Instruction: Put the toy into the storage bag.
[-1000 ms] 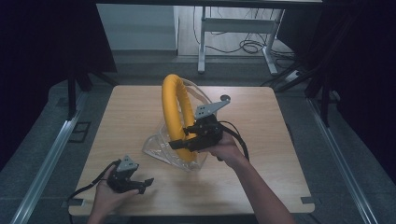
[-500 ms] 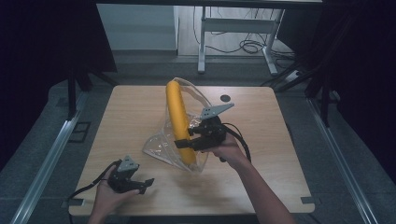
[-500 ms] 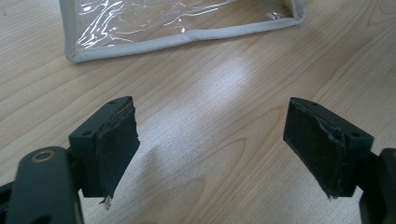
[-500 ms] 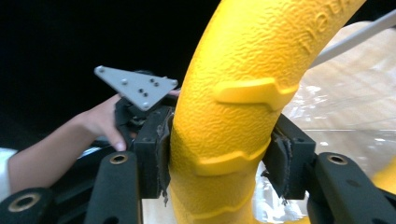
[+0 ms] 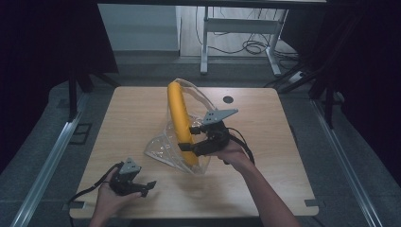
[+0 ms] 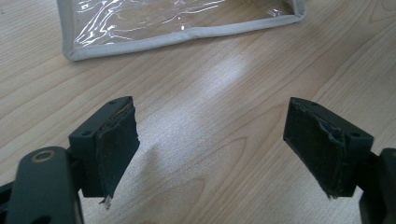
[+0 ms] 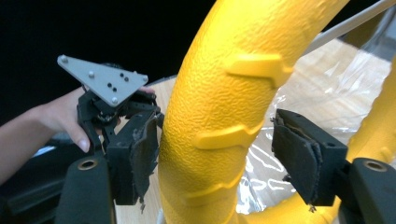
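A thick yellow ring [image 5: 176, 113] stands upright on edge at the table's middle, its lower part inside a clear plastic bag [image 5: 163, 150] with a pale trim. My right gripper [image 5: 189, 139] holds the ring's lower right side. In the right gripper view, the ribbed yellow ring [image 7: 219, 93] sits between the two pads of my right gripper [image 7: 215, 149]. My left gripper [image 5: 147, 187] rests low near the table's front left corner. Its jaws [image 6: 210, 154] stand wide apart over bare wood, and the bag's edge [image 6: 177, 18] lies just beyond them.
The wooden table [image 5: 265, 118] has a small black round spot [image 5: 228, 99] at the back right. Behind the table stand a metal desk frame [image 5: 204, 42] and floor cables [image 5: 253, 46]. Dark curtains close both sides.
The ring has turned from nearly face-on to edge-on in the high view, with the right gripper staying on its lower part. The left gripper has stayed put.
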The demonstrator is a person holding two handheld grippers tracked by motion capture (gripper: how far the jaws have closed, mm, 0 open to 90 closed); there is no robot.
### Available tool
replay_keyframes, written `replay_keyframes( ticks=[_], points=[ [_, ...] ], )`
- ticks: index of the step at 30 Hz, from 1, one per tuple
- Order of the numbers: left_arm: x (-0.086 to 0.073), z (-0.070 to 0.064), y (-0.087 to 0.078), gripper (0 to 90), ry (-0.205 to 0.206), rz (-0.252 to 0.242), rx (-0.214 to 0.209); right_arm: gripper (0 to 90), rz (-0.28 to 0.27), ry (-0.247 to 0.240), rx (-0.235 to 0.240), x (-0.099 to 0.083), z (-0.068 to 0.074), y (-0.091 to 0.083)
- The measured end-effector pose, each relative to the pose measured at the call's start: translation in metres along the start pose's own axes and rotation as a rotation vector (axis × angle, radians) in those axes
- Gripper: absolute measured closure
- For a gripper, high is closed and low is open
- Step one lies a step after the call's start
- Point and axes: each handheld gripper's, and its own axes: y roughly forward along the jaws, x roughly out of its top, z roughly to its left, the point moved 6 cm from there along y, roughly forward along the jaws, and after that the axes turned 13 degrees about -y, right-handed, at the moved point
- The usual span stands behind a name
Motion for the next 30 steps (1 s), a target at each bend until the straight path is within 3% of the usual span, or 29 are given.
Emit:
replay_keyframes(
  ticks=[6, 11, 20, 30],
  points=[
    [0.001, -0.002, -0.001, 17.6, -0.011, -0.012, -0.024, 31.4, -0.032, 0.008, -0.024, 0.000, -0.002, -0.013],
    [0.000, 0.000, -0.001, 17.6, -0.005, -0.003, 0.001, 31.6, -0.051, 0.010, -0.045, -0.002, -0.004, -0.023],
    [0.000, 0.000, 0.000, 17.6, -0.005, 0.002, -0.003, 33.0, -0.065, 0.049, -0.120, -0.024, -0.016, -0.055],
    [0.000, 0.000, 0.001, 17.6, -0.001, 0.007, -0.003, 33.8, -0.066, 0.070, -0.149, -0.036, -0.024, -0.064]
  ],
)
